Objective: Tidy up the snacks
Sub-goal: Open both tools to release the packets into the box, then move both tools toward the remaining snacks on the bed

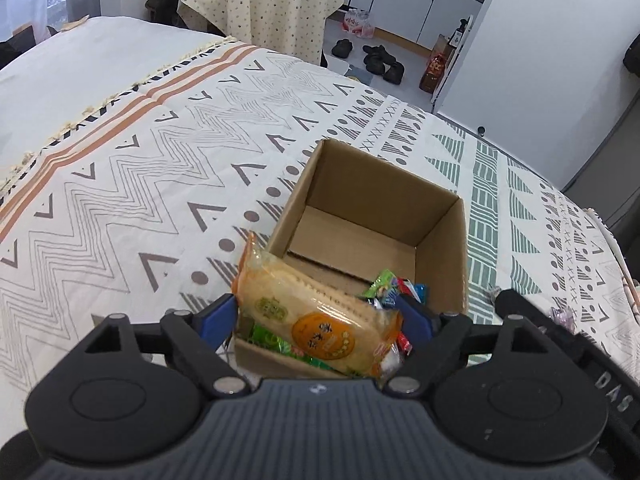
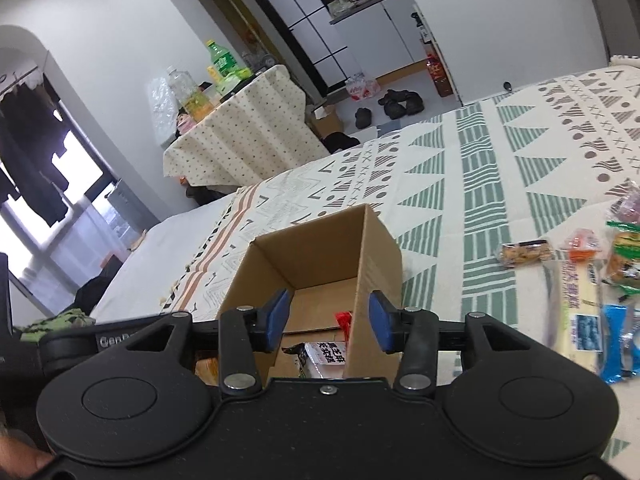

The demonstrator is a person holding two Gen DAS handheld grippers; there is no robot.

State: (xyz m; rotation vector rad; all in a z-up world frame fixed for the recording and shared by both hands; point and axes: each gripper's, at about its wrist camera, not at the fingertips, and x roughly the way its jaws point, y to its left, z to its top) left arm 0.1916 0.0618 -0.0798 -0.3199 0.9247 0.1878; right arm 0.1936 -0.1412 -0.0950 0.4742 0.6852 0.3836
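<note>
An open cardboard box stands on the patterned bedspread; it also shows in the right wrist view. My left gripper is shut on an orange biscuit packet and holds it over the box's near corner. Several small wrapped snacks lie inside the box. My right gripper is open and empty, above the box's near edge. A white snack packet and a red wrapper lie in the box below it.
Loose snacks lie on the bedspread at the right: a brown bar, an orange packet, a long white packet and a blue packet. A cloth-covered table with bottles stands beyond the bed.
</note>
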